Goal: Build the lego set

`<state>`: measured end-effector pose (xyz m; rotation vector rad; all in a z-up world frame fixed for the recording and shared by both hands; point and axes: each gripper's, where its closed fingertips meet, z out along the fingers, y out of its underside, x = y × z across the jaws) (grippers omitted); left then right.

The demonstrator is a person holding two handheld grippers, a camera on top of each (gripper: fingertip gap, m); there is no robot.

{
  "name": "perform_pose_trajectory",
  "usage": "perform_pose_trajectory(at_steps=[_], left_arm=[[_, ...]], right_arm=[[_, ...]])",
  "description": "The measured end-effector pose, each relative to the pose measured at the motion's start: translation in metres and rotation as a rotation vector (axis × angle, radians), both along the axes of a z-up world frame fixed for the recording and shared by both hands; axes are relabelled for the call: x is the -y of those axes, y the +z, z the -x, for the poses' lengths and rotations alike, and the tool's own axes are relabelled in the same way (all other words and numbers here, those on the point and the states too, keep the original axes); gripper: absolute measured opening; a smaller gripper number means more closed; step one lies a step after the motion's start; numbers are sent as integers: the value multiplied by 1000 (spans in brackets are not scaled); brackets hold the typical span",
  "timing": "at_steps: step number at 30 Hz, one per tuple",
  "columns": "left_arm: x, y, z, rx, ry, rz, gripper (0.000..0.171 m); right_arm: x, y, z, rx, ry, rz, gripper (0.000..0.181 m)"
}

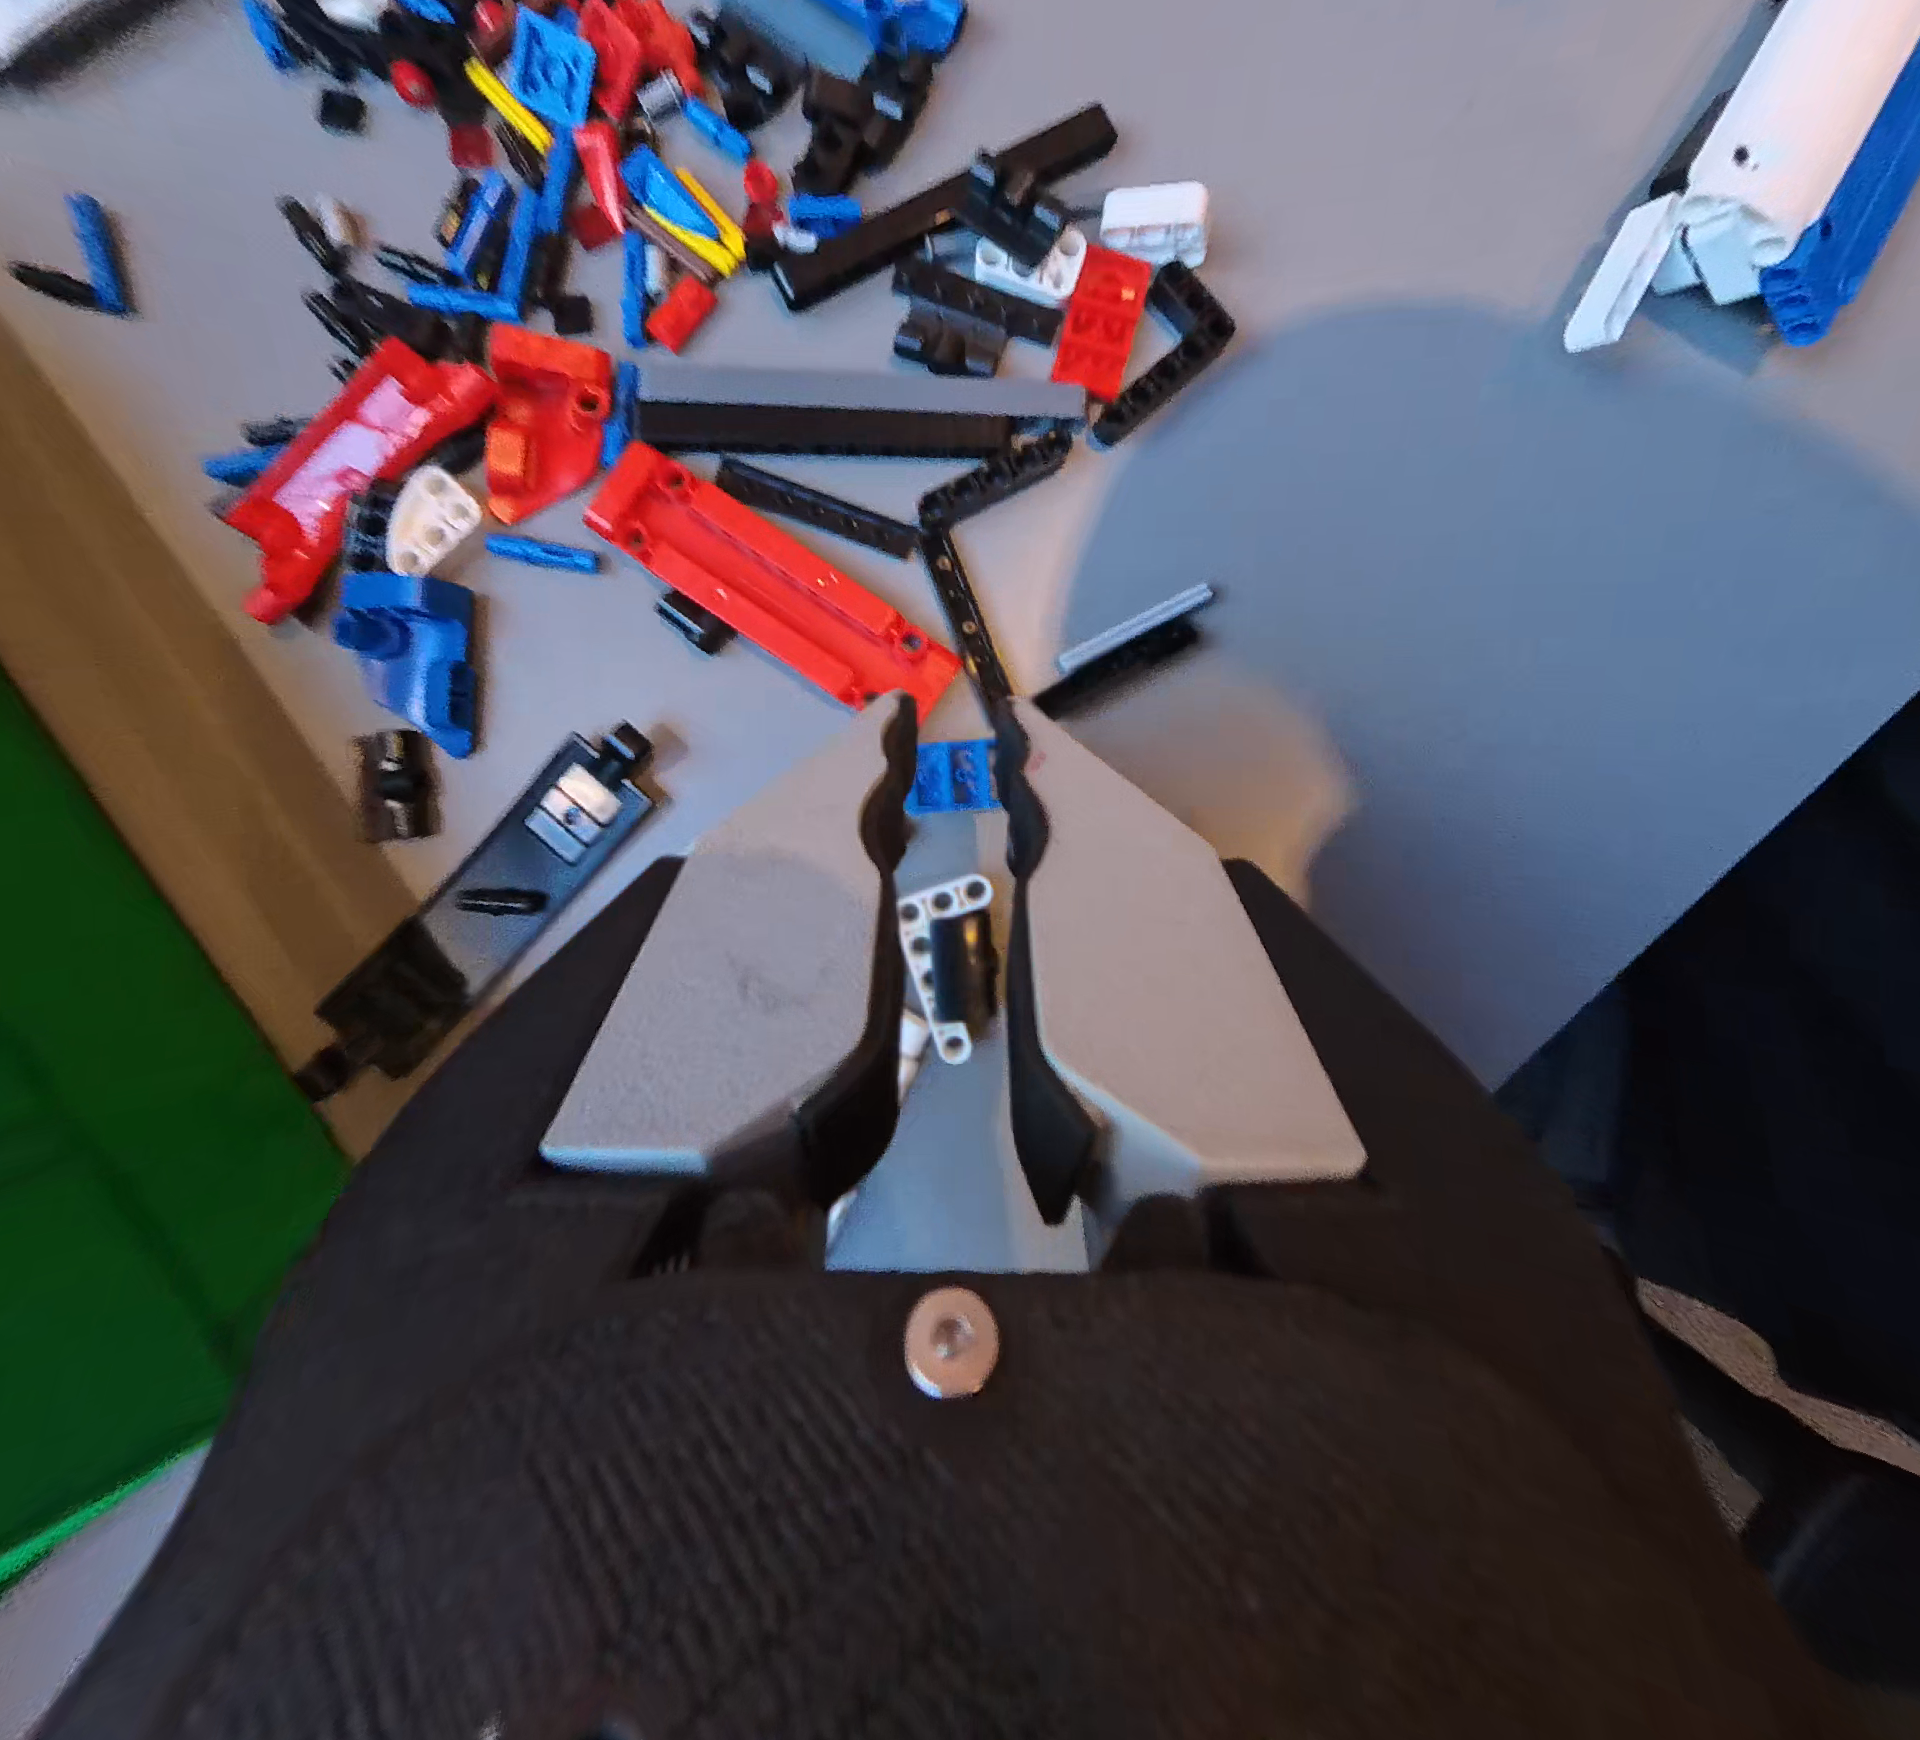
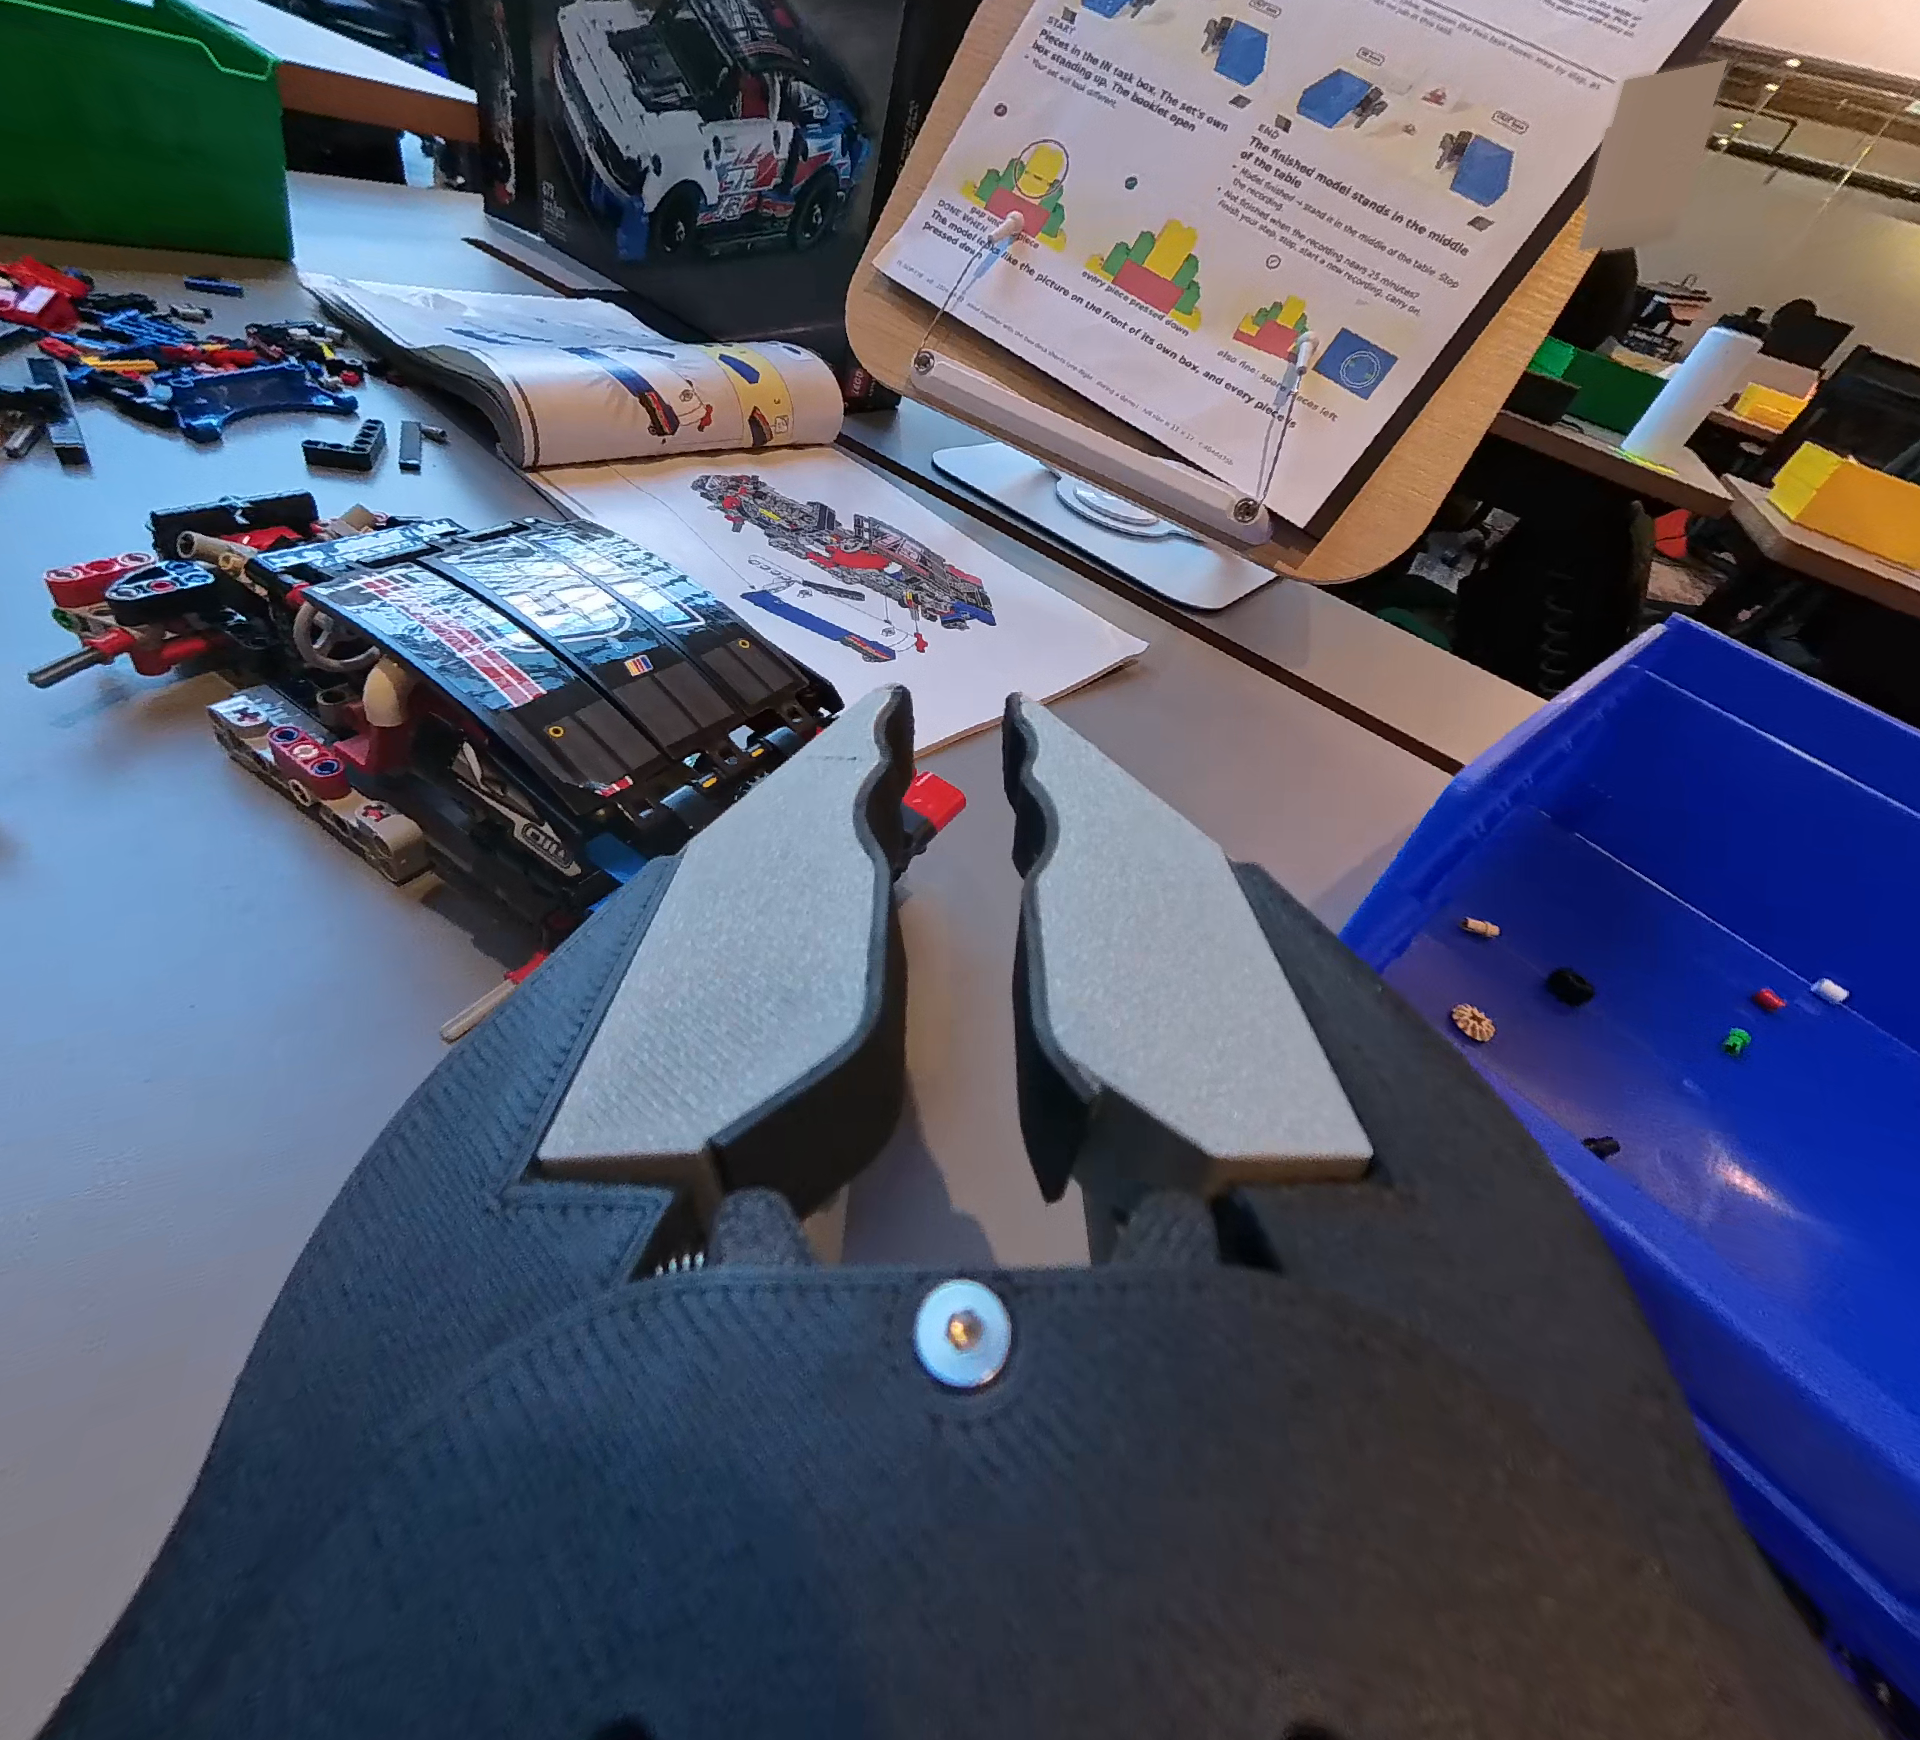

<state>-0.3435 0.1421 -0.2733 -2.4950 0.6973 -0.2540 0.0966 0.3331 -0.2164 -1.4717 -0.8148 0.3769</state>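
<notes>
Between left gripper (image 1: 954,771) fingertips: blue plate (image 1: 951,778), clamped, ends hidden | right gripper (image 2: 956,760) slightly parted, empty | car chassis (image 2: 457,703) left of it, long axis near-right to far-left, near end occluded

Bench (image 1: 1455,80): plain grey. Loose lego pieces (image 1: 582,163): red, blue, black, some yellow, white. Part-built car (image 2: 499,682): glossy black roof, red-white stripes. Bin (image 2: 1662,1119): bright blue. Box (image 2: 125,111): green. Hand-held gripper fingers (image 2: 769,942): grey faces, black ribbed body.
</notes>
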Motion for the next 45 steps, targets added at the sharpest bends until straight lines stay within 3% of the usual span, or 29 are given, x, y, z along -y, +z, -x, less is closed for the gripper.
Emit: perform_pose_trajectory(at_steps=[11, 23, 45], left_arm=[[-43, 34, 8, -55, -3, -114, 10], [-99, 61, 24, -57, 117, -245, 12], [-113, 64, 28, -50, 108, -256, 12]], right_arm=[[-1, -1, 0, 14, -12, -1, 14], [-3, -4, -1, 31, -23, 0, 14], [-7, -7, 0, 52, -36, 8, 15]])
